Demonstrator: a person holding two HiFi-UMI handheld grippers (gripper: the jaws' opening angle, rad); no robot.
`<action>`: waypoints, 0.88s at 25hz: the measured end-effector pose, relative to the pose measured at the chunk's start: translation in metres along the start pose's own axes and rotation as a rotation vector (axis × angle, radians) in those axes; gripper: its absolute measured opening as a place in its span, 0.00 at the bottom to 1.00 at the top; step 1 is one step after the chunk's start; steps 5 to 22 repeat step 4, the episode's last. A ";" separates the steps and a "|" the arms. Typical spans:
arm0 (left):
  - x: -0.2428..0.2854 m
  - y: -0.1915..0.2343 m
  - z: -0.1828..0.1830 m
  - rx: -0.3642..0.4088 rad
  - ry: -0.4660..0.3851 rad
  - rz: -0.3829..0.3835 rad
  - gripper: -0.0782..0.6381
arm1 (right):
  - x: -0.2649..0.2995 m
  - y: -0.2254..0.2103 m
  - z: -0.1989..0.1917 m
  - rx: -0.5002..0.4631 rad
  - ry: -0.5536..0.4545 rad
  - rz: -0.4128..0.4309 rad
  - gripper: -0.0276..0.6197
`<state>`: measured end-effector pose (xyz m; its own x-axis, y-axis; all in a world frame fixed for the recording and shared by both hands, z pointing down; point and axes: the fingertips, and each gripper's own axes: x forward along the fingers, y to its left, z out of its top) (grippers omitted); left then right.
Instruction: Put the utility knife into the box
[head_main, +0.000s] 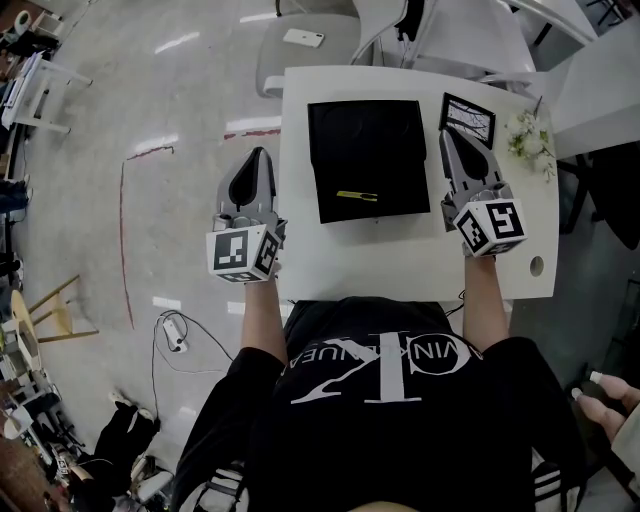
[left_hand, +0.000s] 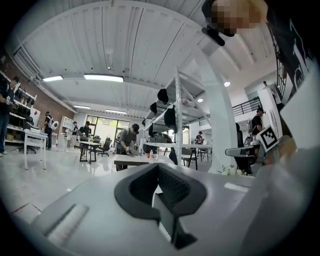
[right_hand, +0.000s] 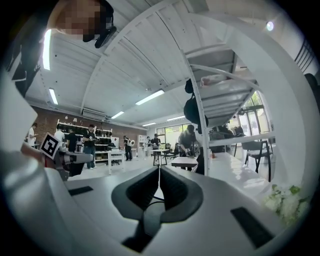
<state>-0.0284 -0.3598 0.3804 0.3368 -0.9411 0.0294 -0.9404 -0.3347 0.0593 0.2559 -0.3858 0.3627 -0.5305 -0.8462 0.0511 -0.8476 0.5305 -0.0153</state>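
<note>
Your left claw (head_main: 258, 156) sits just off the left edge of the white tabletop (head_main: 400, 255), pointing toward the far side. In the left gripper view its jaws are pressed together at the tips (left_hand: 159, 167) with nothing between them. Your right claw (head_main: 448, 137) is over the right part of the tabletop, just right of the box (head_main: 362, 135), and also points far. In the right gripper view its jaws meet tip to tip (right_hand: 160, 170) and grip nothing.

The utility knife (head_main: 357, 195), yellow, already lies inside the open black box, near its near edge and roughly crosswise. The box rests flat in the middle of the tabletop, between your two claws.

A small black-framed panel (head_main: 468, 118) lies on the tabletop beside the box's far right corner, just by the tip of your right claw. A bunch of white flowers (head_main: 527, 138) sits at the right edge of the tabletop, and it also shows low at the right of the right gripper view (right_hand: 282, 201). Neither claw touches the box or the knife.
</note>
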 end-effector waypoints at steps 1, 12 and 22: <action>0.000 0.000 0.000 0.000 0.001 0.001 0.12 | 0.000 0.000 0.000 0.004 0.000 -0.001 0.07; -0.002 0.000 -0.001 0.001 0.001 0.003 0.12 | -0.001 0.002 -0.001 0.015 0.001 0.006 0.07; -0.002 0.000 -0.001 0.001 0.001 0.003 0.12 | -0.001 0.002 -0.001 0.015 0.001 0.006 0.07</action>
